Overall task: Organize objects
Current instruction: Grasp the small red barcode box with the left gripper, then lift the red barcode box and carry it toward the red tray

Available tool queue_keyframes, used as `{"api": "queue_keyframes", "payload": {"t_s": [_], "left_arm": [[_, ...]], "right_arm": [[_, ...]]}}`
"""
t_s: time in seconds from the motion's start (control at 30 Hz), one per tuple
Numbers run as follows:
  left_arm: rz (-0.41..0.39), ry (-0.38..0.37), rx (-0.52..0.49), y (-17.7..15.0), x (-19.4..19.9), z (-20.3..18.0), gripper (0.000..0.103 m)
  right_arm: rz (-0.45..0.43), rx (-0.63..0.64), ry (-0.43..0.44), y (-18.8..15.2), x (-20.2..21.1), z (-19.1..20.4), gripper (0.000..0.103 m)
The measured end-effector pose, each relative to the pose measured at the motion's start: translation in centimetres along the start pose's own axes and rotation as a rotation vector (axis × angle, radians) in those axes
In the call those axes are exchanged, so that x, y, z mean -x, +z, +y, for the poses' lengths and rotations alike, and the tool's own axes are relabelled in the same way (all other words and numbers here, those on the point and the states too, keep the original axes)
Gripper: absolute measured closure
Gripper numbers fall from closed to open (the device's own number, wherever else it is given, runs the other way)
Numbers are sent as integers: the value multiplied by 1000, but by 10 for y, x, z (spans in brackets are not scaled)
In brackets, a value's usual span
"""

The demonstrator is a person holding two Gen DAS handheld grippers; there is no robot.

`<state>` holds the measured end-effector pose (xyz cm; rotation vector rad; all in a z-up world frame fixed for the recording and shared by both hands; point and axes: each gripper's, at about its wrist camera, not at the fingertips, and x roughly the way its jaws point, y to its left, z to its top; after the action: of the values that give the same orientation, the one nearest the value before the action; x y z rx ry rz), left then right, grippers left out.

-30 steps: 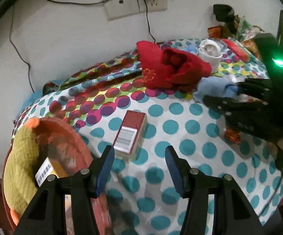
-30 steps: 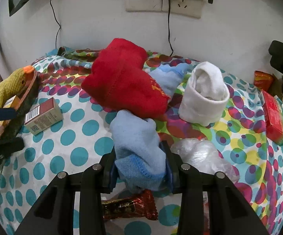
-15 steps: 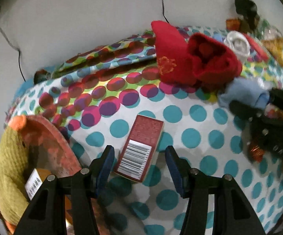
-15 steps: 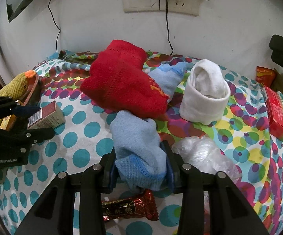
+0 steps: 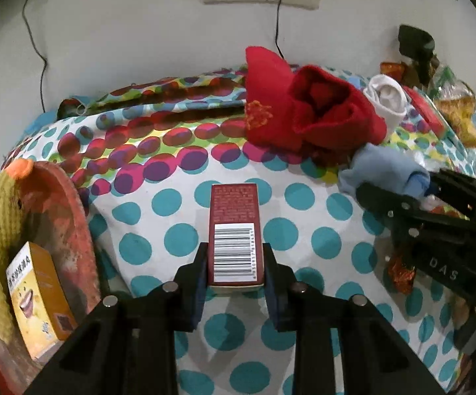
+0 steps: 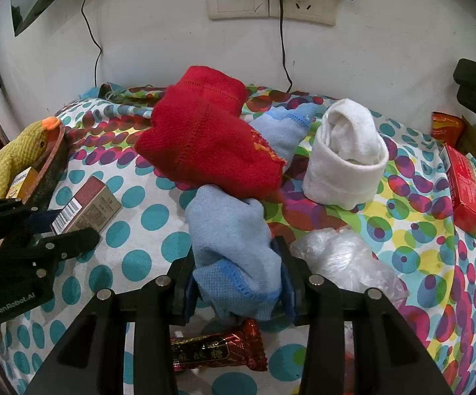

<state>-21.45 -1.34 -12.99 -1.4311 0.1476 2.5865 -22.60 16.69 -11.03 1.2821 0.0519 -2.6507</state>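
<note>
The left gripper (image 5: 236, 263), open around the red box (image 5: 234, 230) half a second ago, now clamps its barcode end just right of the basket (image 5: 79, 217), ready to lift, while the right gripper (image 6: 238, 283) stays clamped on the blue sock (image 6: 234, 247) farther right.

Polka-dot tablecloth (image 6: 152, 263) under red cloth (image 6: 205, 144), white roll (image 6: 346, 164), plastic bag (image 6: 343, 260), candy wrapper (image 6: 218, 350).
</note>
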Motion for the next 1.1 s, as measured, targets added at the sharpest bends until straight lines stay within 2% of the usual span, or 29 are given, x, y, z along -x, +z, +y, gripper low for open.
{"api": "queue_keyframes", "payload": {"t_s": [0.23,0.37,0.47,0.6,0.7,0.77,0.97,1.1], "left_arm": [[-86,22,15,-6,1,-7,73],[-84,-20,37,-6,0,-4,72],[-84,-11,32,-5,-1,-5,72],[-95,67,24,-6,0,-12,59],[-95,37,77,-7,0,-4,58],[-97,47,78,-8,0,-4,57],[-112,51,103,-13,3,-2,60],[-119,46,127,-14,5,2,71]], "right_arm": [[3,3,-6,0,-1,0,63],[3,3,-7,0,-1,0,63],[3,4,-8,0,-1,0,63],[3,5,-8,0,-2,0,63],[3,4,-8,0,-1,0,63],[4,5,-8,1,-1,1,63],[4,8,-10,0,-1,-1,63],[5,12,-16,0,-2,0,63]]}}
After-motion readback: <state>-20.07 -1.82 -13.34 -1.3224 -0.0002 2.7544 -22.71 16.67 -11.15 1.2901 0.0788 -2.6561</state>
